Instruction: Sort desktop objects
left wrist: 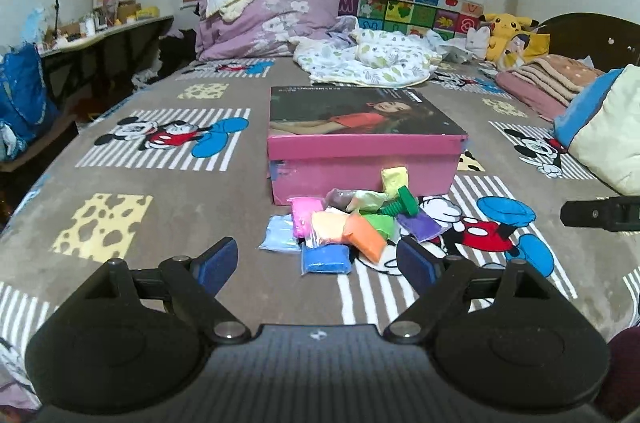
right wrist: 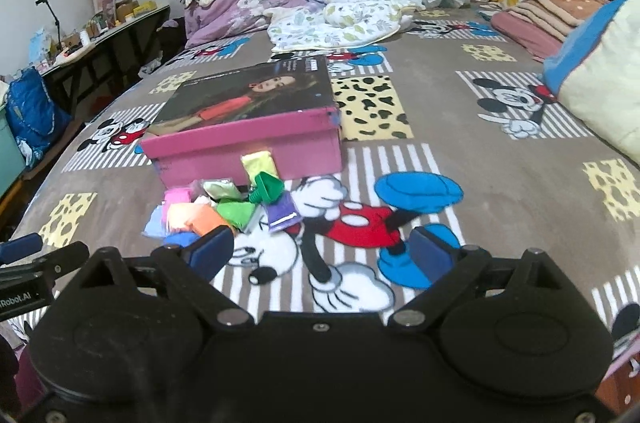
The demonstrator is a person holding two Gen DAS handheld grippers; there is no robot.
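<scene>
Pink box (left wrist: 360, 159) sits lid-on in the middle of the bed (left wrist: 160, 207), on the brown cartoon-print blanket. One box, rectangular; its long axis runs across the left wrist view, one long side facing both grippers. In the right wrist view it looks skewed, its right front corner nearest.

Clay pile lies on the blanket just in front of that near long side, some packets touching the box wall. Packets I can tell apart, one of each:
- light blue (left wrist: 278, 233), leftmost in the pile
- pink (left wrist: 306, 213), long axis pointing toward the box
- peach (left wrist: 330, 223)
- orange (left wrist: 364, 237), tilted, overlapping its neighbours
- blue (left wrist: 326, 259), farthest from the box, long axis parallel to the box front
- green (left wrist: 382, 223)
- purple (left wrist: 420, 225), rightmost
- pale yellow (left wrist: 395, 179), propped upright against the box wall
- brownish-grey (left wrist: 340, 199) and pale green (left wrist: 368, 201), close to the box

That makes ten; more could be hidden underneath, can't tell.

One green plastic tool (left wrist: 402, 205) lies on top of the pile, threaded stem pointing left and slightly away from the box, wide head to the right.

Left gripper (left wrist: 316, 261): jaws apart, nothing between them, above the blanket on the near side of the pile.
Right gripper (right wrist: 320, 255): jaws apart, empty, over the blanket right of the pile, well short of the box.
</scene>
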